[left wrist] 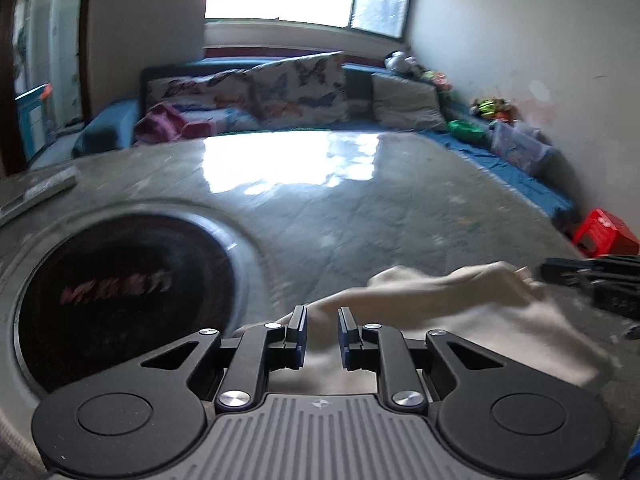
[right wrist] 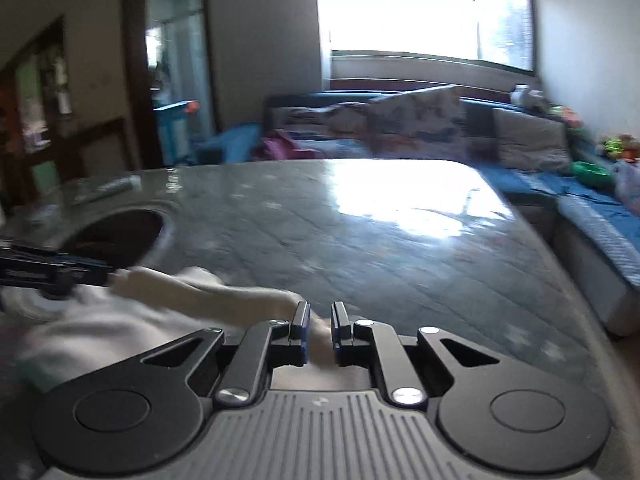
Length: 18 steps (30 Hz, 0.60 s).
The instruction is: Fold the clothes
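Observation:
A cream-white garment (left wrist: 460, 312) lies bunched on the grey marble table (left wrist: 360, 208). My left gripper (left wrist: 322, 332) sits over its left edge, jaws a small gap apart with cloth between them. My right gripper (right wrist: 320, 330) sits over the garment's right edge (right wrist: 256, 300), jaws also narrowly apart with cloth between them. Each gripper shows in the other's view: the right one at the far right (left wrist: 592, 280), the left one at the far left (right wrist: 52, 270). Both views are motion-blurred.
A round dark induction hob (left wrist: 120, 304) is set in the table left of the garment. A flat grey object (left wrist: 40, 188) lies at the table's far left. A blue sofa with cushions (left wrist: 280, 92) runs behind and along the right; a red stool (left wrist: 604, 232) stands by the wall.

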{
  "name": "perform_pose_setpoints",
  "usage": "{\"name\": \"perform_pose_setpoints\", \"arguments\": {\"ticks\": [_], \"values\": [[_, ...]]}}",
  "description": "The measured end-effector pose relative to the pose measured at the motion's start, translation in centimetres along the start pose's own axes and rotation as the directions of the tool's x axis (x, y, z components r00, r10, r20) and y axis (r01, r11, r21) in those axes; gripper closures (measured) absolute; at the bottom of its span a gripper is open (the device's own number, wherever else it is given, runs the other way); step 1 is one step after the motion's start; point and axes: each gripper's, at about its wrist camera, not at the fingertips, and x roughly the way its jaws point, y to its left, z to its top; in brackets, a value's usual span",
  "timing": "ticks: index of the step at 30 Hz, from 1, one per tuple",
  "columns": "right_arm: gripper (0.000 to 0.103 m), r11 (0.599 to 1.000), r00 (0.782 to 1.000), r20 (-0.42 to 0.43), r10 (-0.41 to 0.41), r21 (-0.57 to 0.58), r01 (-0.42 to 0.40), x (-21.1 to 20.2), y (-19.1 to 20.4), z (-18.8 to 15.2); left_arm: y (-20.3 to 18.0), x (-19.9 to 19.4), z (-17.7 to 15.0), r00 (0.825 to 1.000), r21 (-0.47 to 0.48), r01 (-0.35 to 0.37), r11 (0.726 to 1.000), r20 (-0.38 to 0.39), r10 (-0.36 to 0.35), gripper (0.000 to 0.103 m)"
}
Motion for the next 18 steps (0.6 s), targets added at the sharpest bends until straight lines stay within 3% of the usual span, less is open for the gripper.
{"name": "perform_pose_setpoints", "arguments": {"ticks": [4,9,13,18], "values": [[0.094,0.998,0.998,-0.016,0.053,-0.022,-0.054,2.1,1.3,0.9,-1.6,1.1,0.8,0.999,0.021,0.052,0.998,-0.009,-0.051,0.084],[0.093,0.998,0.996,-0.076,0.049,-0.024,-0.05,5.2,1.8,0.6,-3.1,3.7,1.0,0.997,0.056,0.066,0.996,-0.051,-0.063,0.084],[0.092,0.999,0.996,-0.08,0.041,-0.028,-0.044,5.3,1.8,0.6,-2.9,4.9,0.6,0.996,0.041,0.05,0.998,-0.076,-0.047,0.083],[0.086,0.996,0.995,-0.06,0.082,-0.041,-0.085,4.8,2.6,1.4,-3.1,4.2,0.9,0.997,0.032,0.066,0.997,-0.052,-0.064,0.084]]}}
